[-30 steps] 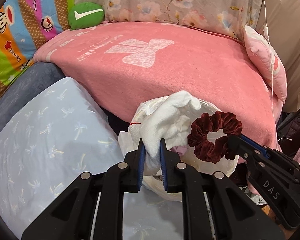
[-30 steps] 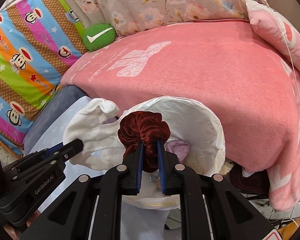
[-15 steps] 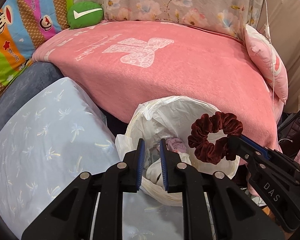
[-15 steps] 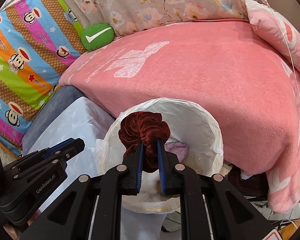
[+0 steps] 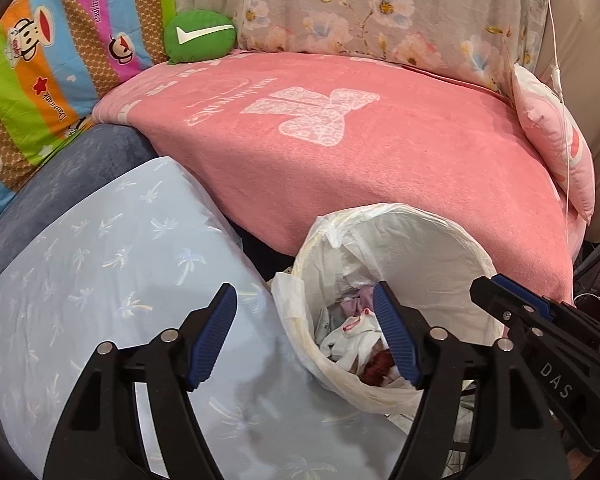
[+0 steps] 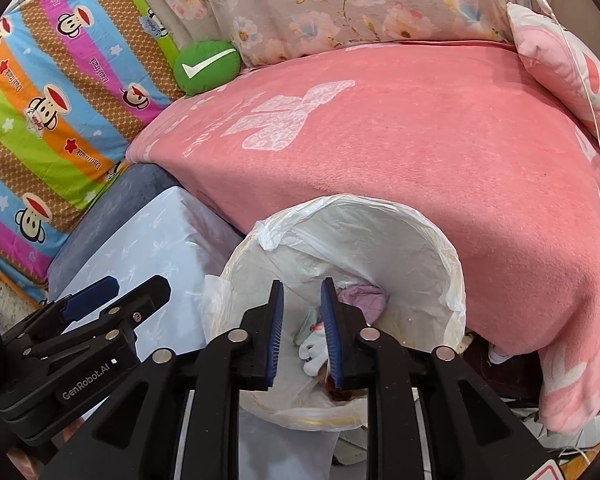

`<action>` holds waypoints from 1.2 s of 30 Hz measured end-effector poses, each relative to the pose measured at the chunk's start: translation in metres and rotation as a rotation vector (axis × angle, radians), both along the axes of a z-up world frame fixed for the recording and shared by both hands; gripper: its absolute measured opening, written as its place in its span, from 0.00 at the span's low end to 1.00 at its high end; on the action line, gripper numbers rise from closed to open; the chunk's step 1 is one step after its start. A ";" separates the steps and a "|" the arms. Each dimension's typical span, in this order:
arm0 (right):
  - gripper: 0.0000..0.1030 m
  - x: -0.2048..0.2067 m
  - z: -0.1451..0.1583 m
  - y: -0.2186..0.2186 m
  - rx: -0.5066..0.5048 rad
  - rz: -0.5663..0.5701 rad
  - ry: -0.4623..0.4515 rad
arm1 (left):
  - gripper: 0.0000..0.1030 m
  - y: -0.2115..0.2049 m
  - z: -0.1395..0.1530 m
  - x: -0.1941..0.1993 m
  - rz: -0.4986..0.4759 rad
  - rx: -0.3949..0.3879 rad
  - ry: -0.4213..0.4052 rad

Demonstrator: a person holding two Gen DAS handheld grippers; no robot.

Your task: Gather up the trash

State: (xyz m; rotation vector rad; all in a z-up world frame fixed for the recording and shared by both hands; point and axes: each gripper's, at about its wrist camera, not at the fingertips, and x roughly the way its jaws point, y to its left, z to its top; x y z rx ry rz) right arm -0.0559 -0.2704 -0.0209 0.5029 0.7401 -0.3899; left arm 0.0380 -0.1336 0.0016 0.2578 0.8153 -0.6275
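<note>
A waste bin lined with a white plastic bag (image 5: pixel 440 224) (image 6: pixel 432 240) stands against the pink bed. Inside lie a white cloth (image 5: pixel 352 336) (image 6: pixel 314 346), a dark red scrunchie (image 5: pixel 378 364) and a lilac scrap (image 6: pixel 364 300). My left gripper (image 5: pixel 304 300) is wide open and empty over the bin's left rim. My right gripper (image 6: pixel 300 292) is open a little and empty, just above the bin's mouth. Each gripper shows in the other's view, the right one (image 5: pixel 496 284) and the left one (image 6: pixel 132 286).
A pink blanket (image 5: pixel 360 140) covers the bed behind the bin. A pale blue palm-print cushion (image 5: pixel 112 280) lies left of the bin on a grey-blue pad (image 5: pixel 72 164). A green check-mark pillow (image 5: pixel 198 36), a striped monkey quilt (image 6: pixel 40 100) and a pink pillow (image 5: pixel 556 148) lie around.
The left gripper let go of the white cloth and opened wide. The right gripper let go of the dark red scrunchie. Both things now lie in the bin.
</note>
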 end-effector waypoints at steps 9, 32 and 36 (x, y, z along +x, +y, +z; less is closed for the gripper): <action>0.38 -0.007 0.003 0.011 -0.044 0.031 0.034 | 0.80 0.016 0.001 -0.006 0.028 0.018 -0.041; 0.76 -0.045 0.002 0.065 -0.195 0.056 0.150 | 0.88 0.059 -0.013 -0.033 0.085 0.038 -0.050; 0.82 -0.051 -0.002 0.076 -0.201 0.049 0.170 | 0.88 0.069 -0.019 -0.034 0.107 0.042 -0.045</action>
